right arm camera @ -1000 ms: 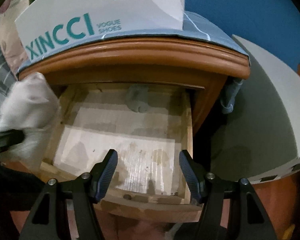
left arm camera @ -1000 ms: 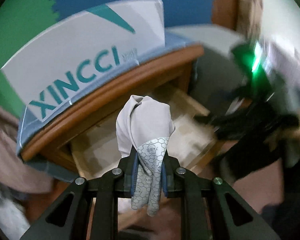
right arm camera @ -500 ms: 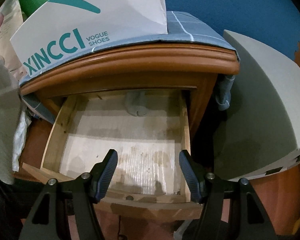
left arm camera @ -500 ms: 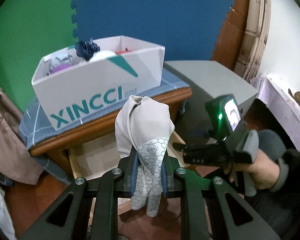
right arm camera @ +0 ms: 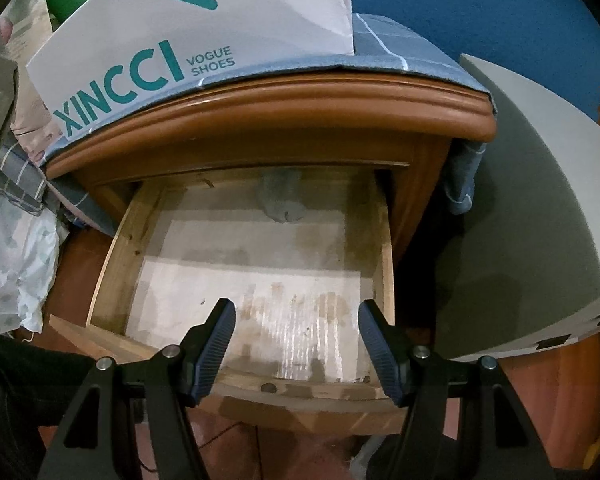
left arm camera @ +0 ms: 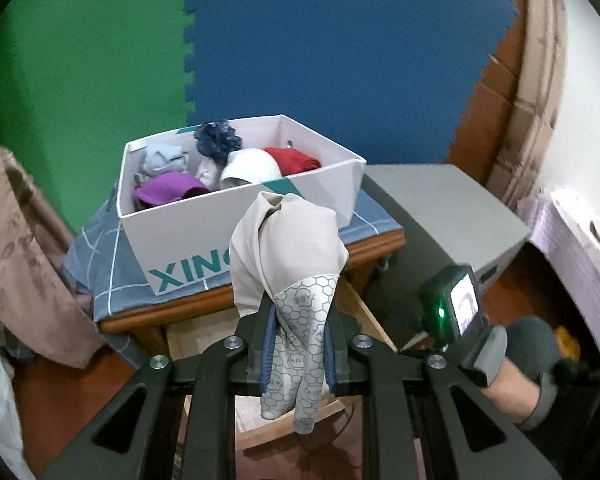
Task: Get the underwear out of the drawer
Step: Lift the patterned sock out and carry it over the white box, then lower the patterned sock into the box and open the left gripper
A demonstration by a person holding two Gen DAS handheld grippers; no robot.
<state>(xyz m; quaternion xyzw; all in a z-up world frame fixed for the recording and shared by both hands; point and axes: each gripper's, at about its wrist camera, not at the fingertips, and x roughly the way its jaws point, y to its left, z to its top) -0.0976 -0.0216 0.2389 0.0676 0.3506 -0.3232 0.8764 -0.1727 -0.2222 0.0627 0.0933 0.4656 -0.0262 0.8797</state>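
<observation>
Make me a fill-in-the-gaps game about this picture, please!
1. The left tongs are shut on the beige ____.
2. The wooden drawer is pulled ____.
3. The right tongs hold ____.
4. The white shoe box sits on a checked ____.

Missing words: underwear; open; nothing; cloth

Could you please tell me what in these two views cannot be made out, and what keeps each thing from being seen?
- Shoebox lettering, left wrist view: hidden past "XIN" by the underwear held in the left claw.
- Back of the drawer, right wrist view: a grey lump in shadow under the nightstand top; too dim to identify.
- Right claw, left wrist view: its tips are cut off behind the left claw's frame.
</observation>
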